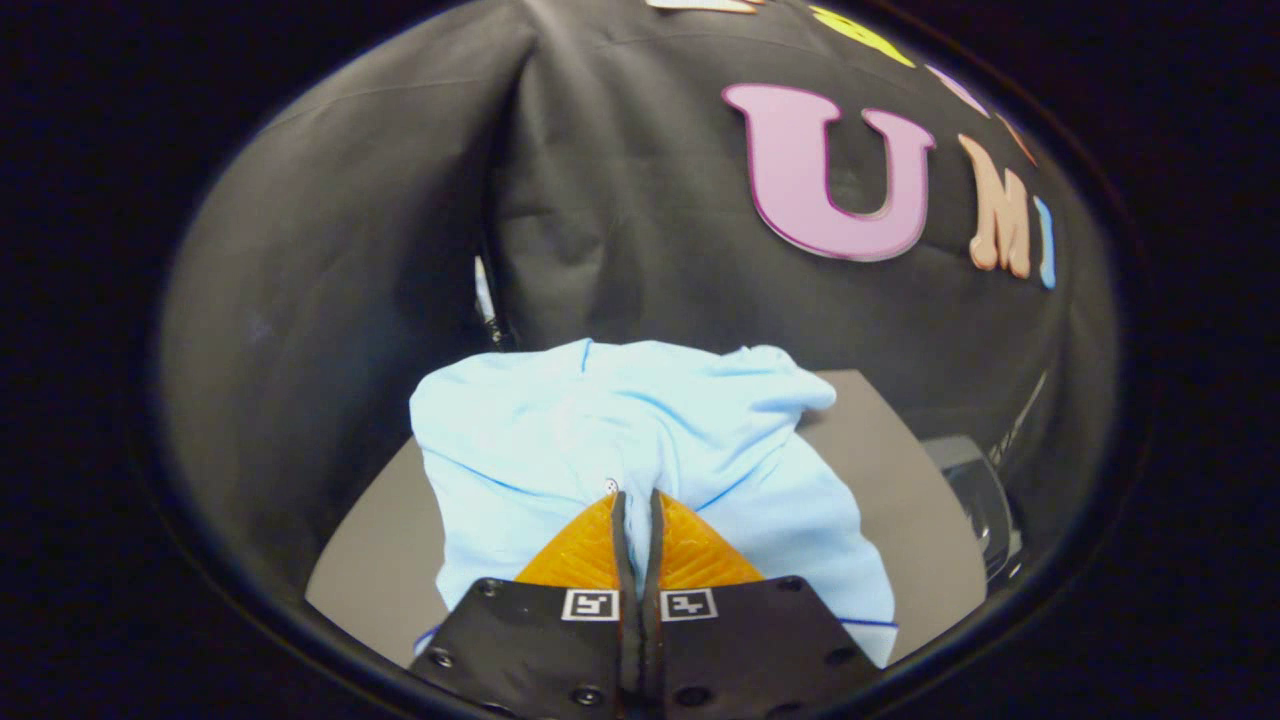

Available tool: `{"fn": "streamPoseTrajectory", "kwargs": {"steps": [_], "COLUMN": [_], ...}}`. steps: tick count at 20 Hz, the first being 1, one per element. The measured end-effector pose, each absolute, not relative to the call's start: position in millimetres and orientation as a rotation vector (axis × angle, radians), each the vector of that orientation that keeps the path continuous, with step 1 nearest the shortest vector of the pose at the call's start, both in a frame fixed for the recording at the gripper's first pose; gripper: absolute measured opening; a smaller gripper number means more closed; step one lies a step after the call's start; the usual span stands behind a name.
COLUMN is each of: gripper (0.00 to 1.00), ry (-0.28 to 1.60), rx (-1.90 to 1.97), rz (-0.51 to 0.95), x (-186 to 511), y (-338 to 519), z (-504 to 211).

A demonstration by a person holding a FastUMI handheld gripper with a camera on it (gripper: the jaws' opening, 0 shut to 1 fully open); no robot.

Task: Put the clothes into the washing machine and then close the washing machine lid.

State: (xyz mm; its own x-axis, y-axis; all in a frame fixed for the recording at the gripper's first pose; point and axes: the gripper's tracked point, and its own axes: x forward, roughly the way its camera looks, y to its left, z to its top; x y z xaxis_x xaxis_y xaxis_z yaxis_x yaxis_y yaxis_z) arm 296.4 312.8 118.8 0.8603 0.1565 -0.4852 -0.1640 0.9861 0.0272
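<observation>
Gripper view: gripper pinched tight on a fold of light blue shirt, bunched over grey table, black cloth wall beyond.

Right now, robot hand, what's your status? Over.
Gripper shut on light blue cloth garment, bunched on grey table. Dark washing machine part off to one side. Nothing blocking.

The gripper points forward, its fingers drawn almost together, tips nearly touching.
</observation>
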Motion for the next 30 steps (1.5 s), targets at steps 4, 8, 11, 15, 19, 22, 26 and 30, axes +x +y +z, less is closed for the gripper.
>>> {"fn": "streamPoseTrajectory", "kwargs": {"steps": [4,8,11,15,19,22,26,30], "gripper": [0.01,0.01,0.01,0.01,0.01,0.01,0.01,0.01], "ry": [0.484,0.466,0.442,0.415,0.426,0.423,0.418,0.387], "rx": [-0.028,-0.052,-0.068,-0.119,-0.143,-0.121,-0.125,-0.075], "rz": [0.146,0.109,0.090,0.060,0.000,-0.018,-0.050,-0.092], "x": [292.3,287.3,285.0,286.0,283.0,287.1,286.9,286.1], "y": [290.8,272.1,250.6,227.2,192.2,176.7,152.6,133.1], "z": [121.9,126.8,133.9,144.4,138.0,138.4,141.7,142.7]}}
